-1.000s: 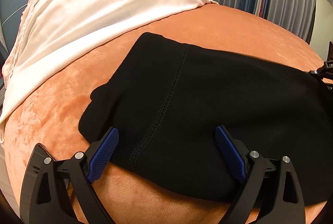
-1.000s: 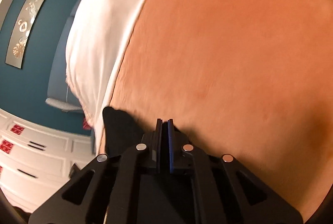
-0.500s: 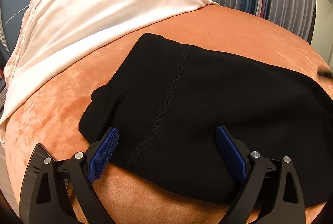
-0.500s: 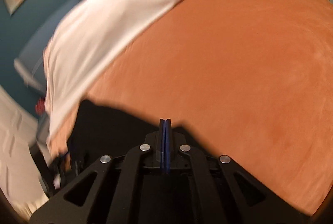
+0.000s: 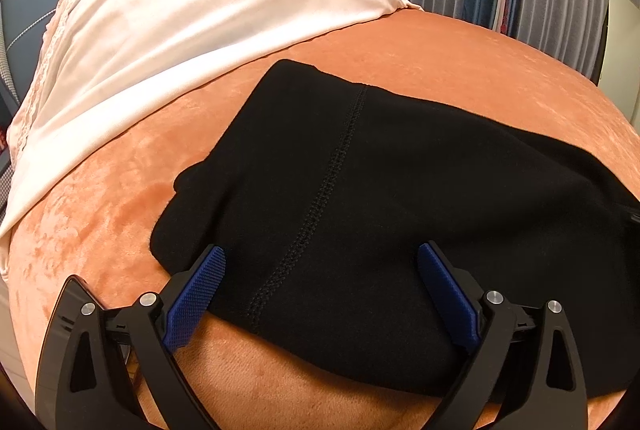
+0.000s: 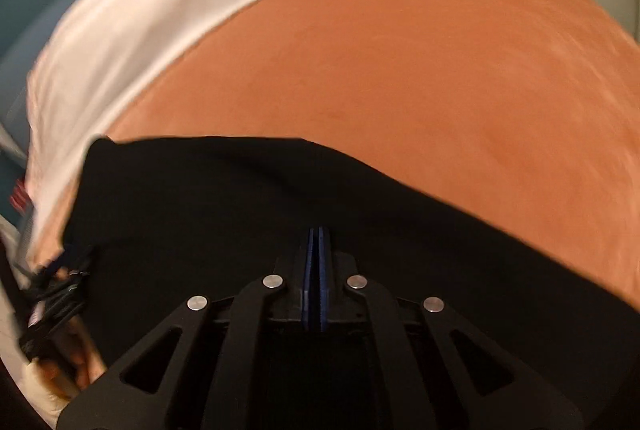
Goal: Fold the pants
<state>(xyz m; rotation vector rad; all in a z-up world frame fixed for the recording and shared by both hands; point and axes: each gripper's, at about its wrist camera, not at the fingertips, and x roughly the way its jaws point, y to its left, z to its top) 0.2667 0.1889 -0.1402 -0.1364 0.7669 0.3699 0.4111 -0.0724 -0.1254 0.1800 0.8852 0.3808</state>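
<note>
The black knit pants with a stitched seam (image 5: 360, 214) lie folded on the orange velvet bed (image 5: 460, 54), just beside the cream sheet (image 5: 192, 14). My left tool (image 5: 320, 286) rests spread over their near edge. My right tool (image 6: 318, 262) is pressed together above them, holding nothing I can see. I judge smoothing next: low, slow strokes away from the sheet.

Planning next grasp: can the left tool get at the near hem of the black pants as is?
Probably yes. The left tool is open, its pads straddling the near edge of the black pants on the orange blanket. Nothing lies between. The right tool is shut, off to the side.
</note>
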